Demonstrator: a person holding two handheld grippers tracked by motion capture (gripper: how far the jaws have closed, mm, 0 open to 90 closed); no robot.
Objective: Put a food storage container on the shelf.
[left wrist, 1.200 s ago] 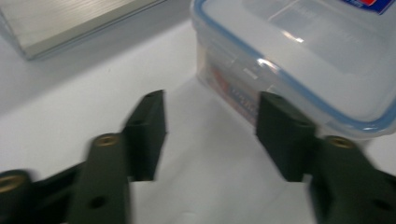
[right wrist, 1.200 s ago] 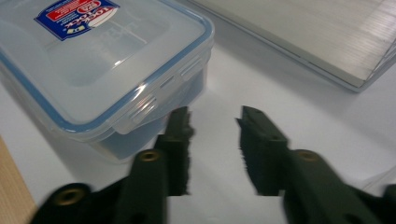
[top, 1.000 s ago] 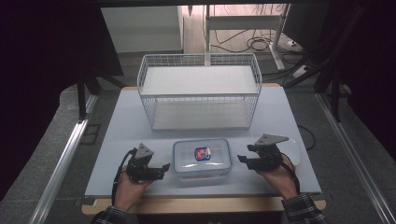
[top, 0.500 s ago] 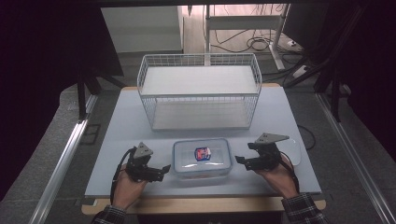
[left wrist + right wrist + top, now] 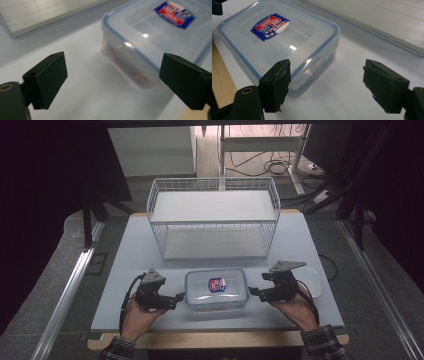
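Clear lidded food container (image 5: 217, 289) with blue seal rim and red-blue label (image 5: 216, 284): flat on pale tabletop (image 5: 125, 265), near front edge, lid on. Left hand-held gripper (image 5: 176, 297): just beside container's left end, jaws spread, nothing between them; contact not discernible. Right hand-held gripper (image 5: 253, 292): just beside container's right end, jaws spread wide, container's latch tab (image 5: 308, 72) close to one jaw. White wire basket (image 5: 214, 217): farther back on tabletop, well apart from container. White oval object (image 5: 314, 281): right of right hand-held gripper.
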